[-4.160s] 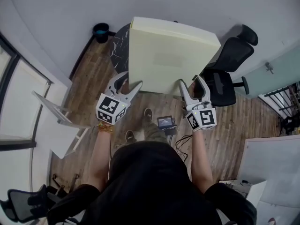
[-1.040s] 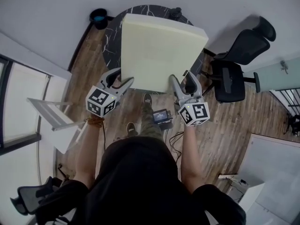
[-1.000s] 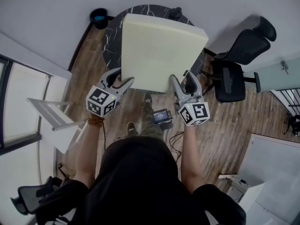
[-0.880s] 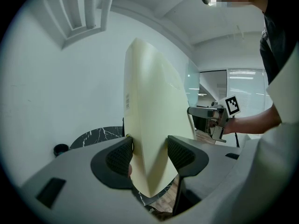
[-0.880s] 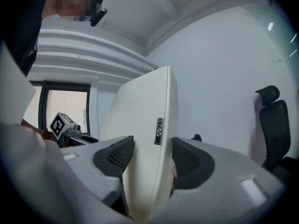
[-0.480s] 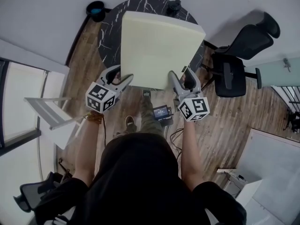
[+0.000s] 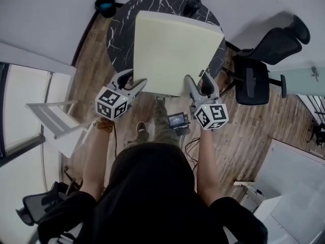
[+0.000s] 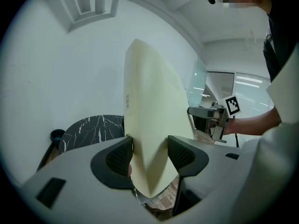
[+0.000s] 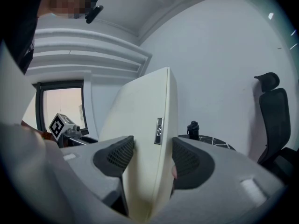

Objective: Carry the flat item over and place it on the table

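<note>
One pale yellow foam slab (image 7: 172, 52) is being held up over the round black marbled bench (image 7: 122, 29). It is tilting, with its far edge raised. Its long axis is running away from the person toward the wall, with the far short edge reaching out above the bench top and the near short edge lying toward the person's feet.

Both tongs are gripping that near edge. The left tongs (image 7: 133, 84) are clamping the left corner with a pad pressing on each face, and the right tongs (image 7: 195, 80) are clamping the right corner the same way.

One dark bottle (image 7: 194, 5) is standing at the bench's far rim. Two black office chairs are showing, one (image 7: 261, 75) right of the bench and one (image 7: 35, 212) at the lower left.
</note>
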`<state>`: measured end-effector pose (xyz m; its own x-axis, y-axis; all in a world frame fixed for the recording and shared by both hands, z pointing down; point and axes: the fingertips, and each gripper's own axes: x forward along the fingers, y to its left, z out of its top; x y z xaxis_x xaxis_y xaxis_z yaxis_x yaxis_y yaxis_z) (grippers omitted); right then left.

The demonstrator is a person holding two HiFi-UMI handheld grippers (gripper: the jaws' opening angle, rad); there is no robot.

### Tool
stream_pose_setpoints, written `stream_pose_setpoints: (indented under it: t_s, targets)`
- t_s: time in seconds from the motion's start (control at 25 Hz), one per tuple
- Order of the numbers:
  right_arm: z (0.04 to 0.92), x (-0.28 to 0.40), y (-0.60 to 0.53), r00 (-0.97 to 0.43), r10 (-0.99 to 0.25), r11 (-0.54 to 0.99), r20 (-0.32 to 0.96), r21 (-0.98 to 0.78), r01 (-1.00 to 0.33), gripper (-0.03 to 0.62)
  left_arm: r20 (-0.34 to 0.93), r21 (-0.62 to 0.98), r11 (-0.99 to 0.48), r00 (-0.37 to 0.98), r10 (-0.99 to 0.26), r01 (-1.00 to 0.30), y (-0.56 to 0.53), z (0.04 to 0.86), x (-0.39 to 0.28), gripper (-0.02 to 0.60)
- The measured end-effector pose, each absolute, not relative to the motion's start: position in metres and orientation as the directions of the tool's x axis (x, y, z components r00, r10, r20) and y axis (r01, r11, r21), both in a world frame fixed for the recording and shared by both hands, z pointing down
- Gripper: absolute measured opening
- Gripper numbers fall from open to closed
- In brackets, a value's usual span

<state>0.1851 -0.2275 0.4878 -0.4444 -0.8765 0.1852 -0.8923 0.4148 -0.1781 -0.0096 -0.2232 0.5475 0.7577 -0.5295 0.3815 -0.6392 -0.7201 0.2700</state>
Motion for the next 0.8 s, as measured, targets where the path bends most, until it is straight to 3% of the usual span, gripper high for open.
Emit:
stream_pose_setpoints:
  t_s: [0.8]
  targets:
    - [0.521,0.196,-0.251,-0.454,-0.855,0.409,0.251,-0.212,-0.888,0.255,0.428,0.328,-0.689,0.752,-0.501,-0.646,-0.241,0.58,0.001,0.238]
